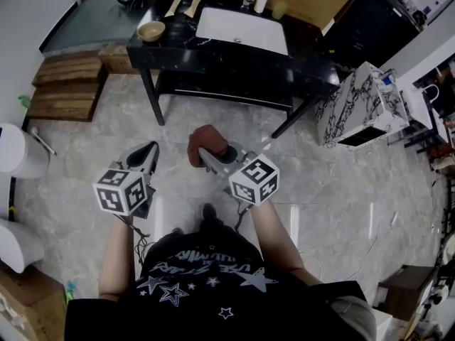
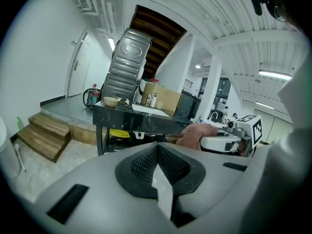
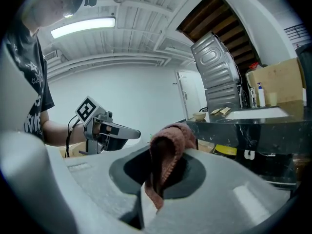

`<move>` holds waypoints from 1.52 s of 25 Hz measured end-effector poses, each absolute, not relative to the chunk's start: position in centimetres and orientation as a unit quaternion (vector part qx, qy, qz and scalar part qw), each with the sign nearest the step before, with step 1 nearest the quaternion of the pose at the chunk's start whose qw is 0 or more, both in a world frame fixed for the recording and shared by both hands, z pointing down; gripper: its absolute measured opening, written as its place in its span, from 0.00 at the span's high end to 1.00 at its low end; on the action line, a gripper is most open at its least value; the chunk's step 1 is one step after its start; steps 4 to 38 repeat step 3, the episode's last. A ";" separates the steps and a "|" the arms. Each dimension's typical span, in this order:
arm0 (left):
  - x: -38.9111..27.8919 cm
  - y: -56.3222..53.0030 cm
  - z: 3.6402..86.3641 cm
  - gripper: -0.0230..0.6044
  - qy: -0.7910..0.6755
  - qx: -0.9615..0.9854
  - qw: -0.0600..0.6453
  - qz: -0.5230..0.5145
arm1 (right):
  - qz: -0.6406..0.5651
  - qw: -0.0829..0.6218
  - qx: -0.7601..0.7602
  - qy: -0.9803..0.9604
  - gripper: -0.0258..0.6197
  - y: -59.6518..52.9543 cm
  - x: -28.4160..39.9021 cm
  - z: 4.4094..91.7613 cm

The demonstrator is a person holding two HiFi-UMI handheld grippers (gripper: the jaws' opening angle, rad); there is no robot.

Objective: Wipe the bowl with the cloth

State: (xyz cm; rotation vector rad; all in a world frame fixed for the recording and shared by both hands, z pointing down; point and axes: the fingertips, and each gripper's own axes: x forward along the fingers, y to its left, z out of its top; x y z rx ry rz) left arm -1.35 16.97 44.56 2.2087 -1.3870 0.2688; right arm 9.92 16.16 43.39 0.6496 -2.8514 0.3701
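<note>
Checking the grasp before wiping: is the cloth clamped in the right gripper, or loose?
Clamped: the right gripper has its jaws shut on a fold of the cloth, which bulges up between them.

Rust-red knitted cloth (image 1: 207, 141) in the right tongs (image 1: 208, 156); ahead of them, a tan bowl (image 1: 151, 30) on a black, white-veined table (image 1: 213, 57); floor (image 1: 341, 183) pale grey, marbled.

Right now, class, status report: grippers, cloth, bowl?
Left gripper shut, empty. Right gripper shut on cloth. Bowl on black table, untouched. Floor between looks clear.
</note>
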 end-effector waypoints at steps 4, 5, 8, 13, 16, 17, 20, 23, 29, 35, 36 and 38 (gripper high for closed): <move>-2.7 18.0 44.3 0.95 -0.509 0.816 0.256 0.100 | 0.123 0.099 0.222 -0.962 0.89 17.4 8.6 43.1; -2.7 18.0 44.3 0.95 -0.509 0.816 0.256 0.100 | 0.123 0.099 0.222 -0.962 0.89 17.4 8.6 43.1; -2.7 18.0 44.3 0.95 -0.509 0.816 0.256 0.100 | 0.123 0.099 0.222 -0.962 0.89 17.4 8.6 43.1; -2.7 18.0 44.3 0.95 -0.509 0.816 0.256 0.100 | 0.123 0.099 0.222 -0.962 0.89 17.4 8.6 43.1; -2.7 18.0 44.3 0.95 -0.509 0.816 0.256 0.100 | 0.123 0.099 0.222 -0.962 0.89 17.4 8.6 43.1; -2.7 18.0 44.3 0.95 -0.509 0.816 0.256 0.100 | 0.123 0.099 0.222 -0.962 0.89 17.4 8.6 43.1; -2.7 18.0 44.3 0.95 -0.509 0.816 0.256 0.100 | 0.123 0.099 0.222 -0.962 0.89 17.4 8.6 43.1; -2.7 18.0 44.3 0.95 -0.509 0.816 0.256 0.100 | 0.123 0.099 0.222 -0.962 0.89 17.4 8.6 43.1; -2.7 18.0 44.3 0.95 -0.509 0.816 0.256 0.100 | 0.123 0.099 0.222 -0.962 0.89 17.4 8.6 43.1; -2.7 18.0 44.3 0.95 -0.509 0.816 0.256 0.100 | 0.123 0.099 0.222 -0.962 0.89 17.4 8.6 43.1; -2.7 18.0 44.3 0.95 -0.509 0.816 0.256 0.100 | 0.123 0.099 0.222 -0.962 0.89 17.4 8.6 43.1; -2.7 18.0 44.3 0.95 -0.509 0.816 0.256 0.100 | 0.123 0.099 0.222 -0.962 0.89 17.4 8.6 43.1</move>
